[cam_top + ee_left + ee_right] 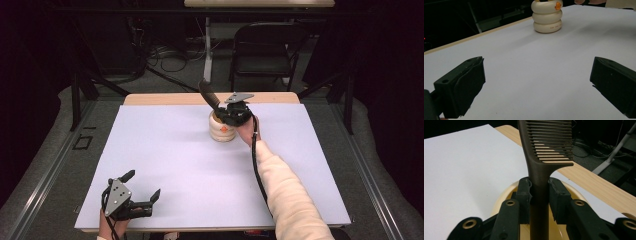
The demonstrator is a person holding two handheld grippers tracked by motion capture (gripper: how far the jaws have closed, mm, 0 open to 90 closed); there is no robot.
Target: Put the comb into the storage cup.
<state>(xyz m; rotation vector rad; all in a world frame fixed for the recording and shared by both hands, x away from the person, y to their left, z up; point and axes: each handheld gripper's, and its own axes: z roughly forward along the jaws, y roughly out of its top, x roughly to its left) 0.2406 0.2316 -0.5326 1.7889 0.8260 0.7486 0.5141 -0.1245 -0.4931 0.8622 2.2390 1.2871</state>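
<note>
A dark brown comb stands upright with its teeth at the top. My right gripper is shut on its handle, a pad pressing each side. Directly below sits a cream holder made of stacked rings, and the handle's lower end points into its mouth. In the high view the comb leans left above the holder at the table's far middle, held by my right gripper. My left gripper rests near the front left corner, open and holding nothing. Its view shows the holder far ahead between the spread jaws of my left gripper.
A white sheet covers the wooden table. Behind the table stand a black folding chair and a desk leg, with cables on the floor. A black stand is at the far left.
</note>
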